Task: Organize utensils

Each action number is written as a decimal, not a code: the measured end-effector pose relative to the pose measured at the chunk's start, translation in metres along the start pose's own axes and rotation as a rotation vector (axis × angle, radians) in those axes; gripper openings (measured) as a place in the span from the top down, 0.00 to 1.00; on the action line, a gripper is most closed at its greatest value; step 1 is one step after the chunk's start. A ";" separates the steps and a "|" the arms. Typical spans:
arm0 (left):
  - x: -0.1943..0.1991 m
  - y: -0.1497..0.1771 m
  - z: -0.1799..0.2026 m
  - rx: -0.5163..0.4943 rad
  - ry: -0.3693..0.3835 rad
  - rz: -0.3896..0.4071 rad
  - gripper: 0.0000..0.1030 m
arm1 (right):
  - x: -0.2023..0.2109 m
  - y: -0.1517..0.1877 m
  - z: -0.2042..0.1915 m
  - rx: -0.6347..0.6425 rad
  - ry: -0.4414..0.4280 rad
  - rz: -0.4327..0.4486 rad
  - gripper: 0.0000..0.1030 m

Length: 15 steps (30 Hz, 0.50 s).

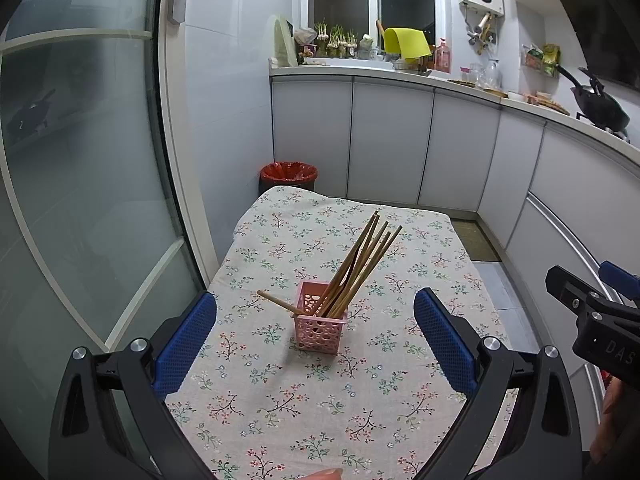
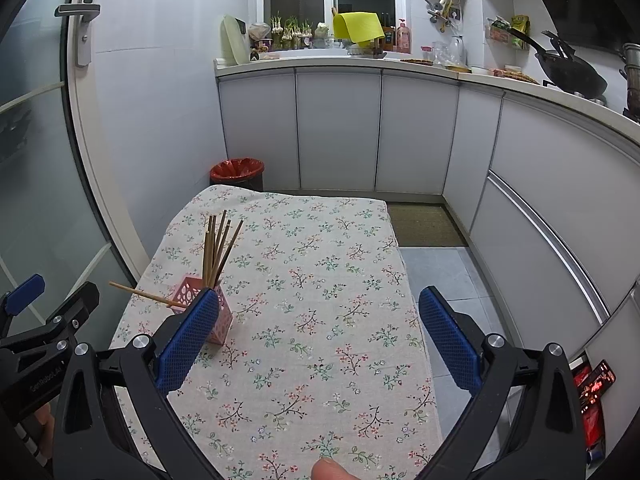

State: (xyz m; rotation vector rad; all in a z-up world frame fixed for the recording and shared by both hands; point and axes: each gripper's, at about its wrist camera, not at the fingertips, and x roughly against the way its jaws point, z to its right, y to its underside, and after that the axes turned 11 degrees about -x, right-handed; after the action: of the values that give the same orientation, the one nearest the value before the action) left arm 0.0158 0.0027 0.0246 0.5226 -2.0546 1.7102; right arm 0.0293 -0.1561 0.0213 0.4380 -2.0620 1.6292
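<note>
A pink perforated holder (image 1: 319,328) stands on the floral tablecloth (image 1: 280,400), with several wooden chopsticks (image 1: 360,264) leaning up and right in it. One chopstick (image 1: 280,303) lies tilted over its left rim. My left gripper (image 1: 316,332) is open and empty, its blue pads either side of the holder but nearer the camera. In the right wrist view the holder (image 2: 224,320) and chopsticks (image 2: 218,248) sit left, partly behind the left pad. My right gripper (image 2: 320,336) is open and empty over the cloth; it also shows in the left wrist view (image 1: 596,320).
A red-lined bin (image 1: 289,176) stands beyond the table's far end. White cabinets (image 1: 392,140) and a cluttered counter run behind and along the right, with a black wok (image 1: 600,108). A glass door (image 1: 80,160) is close on the left. A mat (image 2: 424,224) lies on the floor.
</note>
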 end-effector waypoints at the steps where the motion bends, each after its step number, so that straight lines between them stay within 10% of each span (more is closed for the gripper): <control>1: 0.000 0.000 0.000 -0.001 -0.001 0.000 0.07 | 0.000 0.000 0.000 0.000 0.000 0.001 0.07; 15: 0.000 -0.001 -0.001 0.002 0.008 0.000 0.07 | 0.000 -0.001 0.001 -0.004 0.000 0.002 0.07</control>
State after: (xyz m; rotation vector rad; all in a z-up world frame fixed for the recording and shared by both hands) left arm 0.0161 0.0033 0.0258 0.5159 -2.0469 1.7121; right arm 0.0297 -0.1577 0.0217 0.4350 -2.0660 1.6261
